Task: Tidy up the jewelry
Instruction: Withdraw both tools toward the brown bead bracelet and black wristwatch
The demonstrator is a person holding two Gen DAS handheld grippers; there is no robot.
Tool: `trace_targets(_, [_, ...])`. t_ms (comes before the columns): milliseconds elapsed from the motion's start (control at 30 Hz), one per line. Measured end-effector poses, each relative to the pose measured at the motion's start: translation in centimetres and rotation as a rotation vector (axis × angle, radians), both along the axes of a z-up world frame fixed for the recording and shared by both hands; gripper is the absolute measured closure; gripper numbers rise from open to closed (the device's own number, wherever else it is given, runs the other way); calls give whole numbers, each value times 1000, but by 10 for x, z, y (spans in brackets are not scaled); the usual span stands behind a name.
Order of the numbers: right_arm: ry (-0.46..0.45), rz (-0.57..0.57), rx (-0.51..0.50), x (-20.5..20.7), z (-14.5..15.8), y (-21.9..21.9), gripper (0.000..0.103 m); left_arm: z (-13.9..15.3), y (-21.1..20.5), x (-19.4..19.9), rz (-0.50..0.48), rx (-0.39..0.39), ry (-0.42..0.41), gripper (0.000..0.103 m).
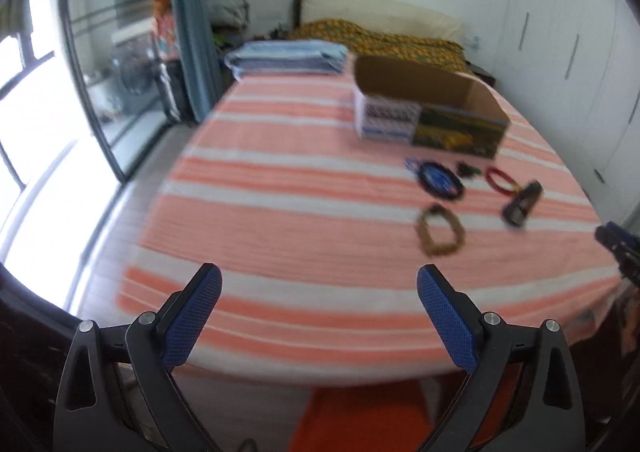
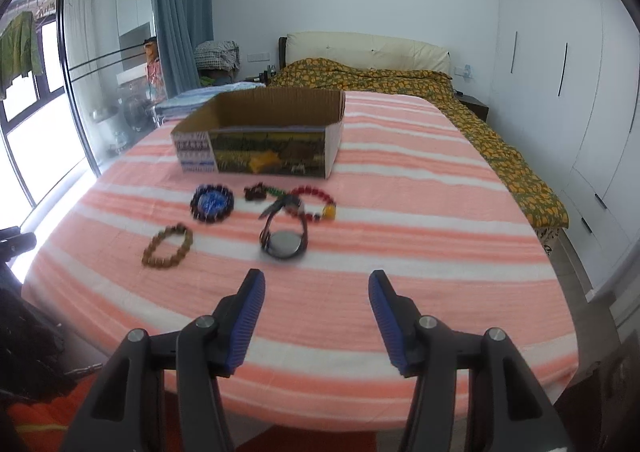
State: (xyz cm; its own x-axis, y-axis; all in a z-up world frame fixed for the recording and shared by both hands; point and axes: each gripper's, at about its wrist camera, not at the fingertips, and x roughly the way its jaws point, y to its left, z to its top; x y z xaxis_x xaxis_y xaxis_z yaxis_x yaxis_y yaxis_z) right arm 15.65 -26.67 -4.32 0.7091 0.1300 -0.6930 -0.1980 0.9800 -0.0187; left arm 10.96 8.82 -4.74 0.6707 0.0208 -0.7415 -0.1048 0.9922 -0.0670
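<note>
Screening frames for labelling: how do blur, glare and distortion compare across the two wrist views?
Left wrist: heavy motion smear over the open cardboard box and brown bead bracelet; window blown out at left. Right wrist: sharper, slight blur on the round-faced wristwatch; milder window glare. Both: fisheye bends the pink-and-white striped bedspread edges.

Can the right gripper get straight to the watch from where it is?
Probably yes: the right gripper is open and empty, and only bare striped cover lies between it and the watch.

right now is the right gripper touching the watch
Apart. The right wrist view shows the right gripper open, with a strip of bare striped bedspread between its fingertips and the watch.
</note>
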Motion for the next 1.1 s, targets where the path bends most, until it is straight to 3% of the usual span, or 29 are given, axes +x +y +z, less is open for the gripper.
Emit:
trace_targets(100, [17,25,4,-10,-16,11,48,-19,-27,2,-62,-19,16,5])
trace_targets(267, [53,37,27,-18,-32,20,48,-31,-54,5,-129,27,-11,5])
trace_targets(533, [19,12,69,-35,-32,24,48,-29,-53,2,-108,9,-120,5])
trace_targets(700, [-14,29,58,-45,-25,25,48,-31,-46,-4,-89,-71,-113,5])
trace_targets(867, [-41,29,65,-35,-17,12,48,-25,-45,-1,-67,-75,-84,4])
trace_targets(1100, [-40,2,109,17,-27,-16,48,-17,-62,34,-93,-5,-76,0])
